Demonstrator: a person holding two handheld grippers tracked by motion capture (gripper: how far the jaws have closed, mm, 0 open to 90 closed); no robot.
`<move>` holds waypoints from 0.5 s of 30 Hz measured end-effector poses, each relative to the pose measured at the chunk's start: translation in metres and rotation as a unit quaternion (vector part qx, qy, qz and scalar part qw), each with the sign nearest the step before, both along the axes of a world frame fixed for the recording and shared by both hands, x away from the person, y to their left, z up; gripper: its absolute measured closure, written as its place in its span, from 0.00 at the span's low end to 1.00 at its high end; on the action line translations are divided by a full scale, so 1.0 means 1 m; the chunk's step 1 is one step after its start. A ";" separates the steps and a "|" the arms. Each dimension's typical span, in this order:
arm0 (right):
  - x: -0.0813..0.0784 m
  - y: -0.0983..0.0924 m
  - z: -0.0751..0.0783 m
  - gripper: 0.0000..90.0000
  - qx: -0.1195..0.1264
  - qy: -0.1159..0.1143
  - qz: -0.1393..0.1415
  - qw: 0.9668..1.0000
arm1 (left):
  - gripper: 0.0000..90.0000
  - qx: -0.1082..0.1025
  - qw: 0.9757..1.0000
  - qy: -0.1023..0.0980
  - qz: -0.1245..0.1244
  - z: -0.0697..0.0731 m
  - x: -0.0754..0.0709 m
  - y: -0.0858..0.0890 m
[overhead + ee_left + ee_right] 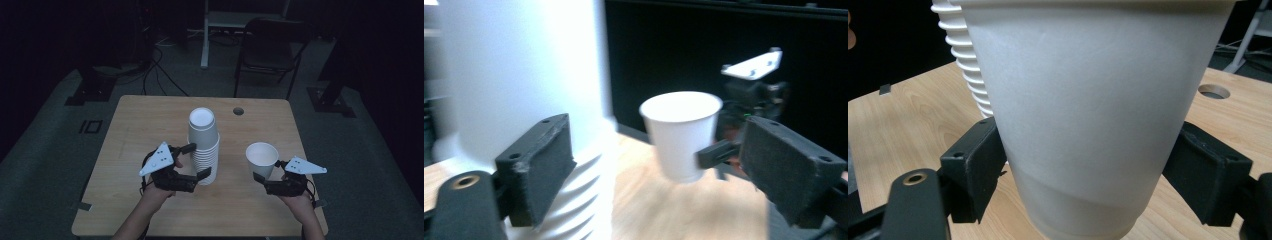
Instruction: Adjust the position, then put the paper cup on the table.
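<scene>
Two grippers work at a wooden table whose top carries a round cable hole near the far edge. On the dark floor beyond stand a folding chair and a white stand leg, with cables trailing to the left.

A tall stack of white paper cups stands upright near the table's middle, mouth upward, long axis vertical, ribbed with nested rims in its lower part. The left gripper sits at the stack's near-left side with its jaws spread wide, one on either side of the stack's lower part; in the left gripper view one pad lies close against the ribbed wall and the other stands well clear, so nothing is clamped.

The single white cup is held to the right of the stack, apart from it. It is upright, mouth upward, tapering downward, its base clear of the tabletop in the left gripper view. The right gripper clamps it: in the right gripper view both pads press on its lower wall. The stack stands just behind it.
</scene>
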State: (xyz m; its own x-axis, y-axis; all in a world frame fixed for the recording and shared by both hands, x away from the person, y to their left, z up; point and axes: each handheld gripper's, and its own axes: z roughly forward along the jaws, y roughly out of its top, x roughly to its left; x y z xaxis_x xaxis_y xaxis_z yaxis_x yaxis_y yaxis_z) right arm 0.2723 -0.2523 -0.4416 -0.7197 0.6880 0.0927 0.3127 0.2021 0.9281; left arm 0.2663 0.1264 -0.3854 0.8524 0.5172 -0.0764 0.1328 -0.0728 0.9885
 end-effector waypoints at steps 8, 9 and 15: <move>0.007 -0.005 -0.005 0.22 0.004 0.001 -0.018 1.000 | 0.03 0.004 0.998 0.026 0.058 -0.018 0.001 0.041; 0.008 -0.006 -0.006 0.22 0.003 0.003 -0.019 1.000 | 0.03 0.008 0.997 0.029 0.068 -0.021 0.002 0.045; 0.019 -0.008 -0.014 0.22 0.003 0.003 -0.040 0.999 | 0.03 0.031 0.990 0.043 0.130 -0.046 0.007 0.067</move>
State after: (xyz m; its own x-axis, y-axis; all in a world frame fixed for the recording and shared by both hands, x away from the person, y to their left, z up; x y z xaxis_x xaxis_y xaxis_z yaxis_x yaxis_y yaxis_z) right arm 0.2917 -0.2601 -0.4558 -0.6612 0.7434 0.1008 0.3334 0.1708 0.9272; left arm 0.2733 0.1939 -0.4313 0.6819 0.7241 -0.1033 0.2376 -0.0858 0.9676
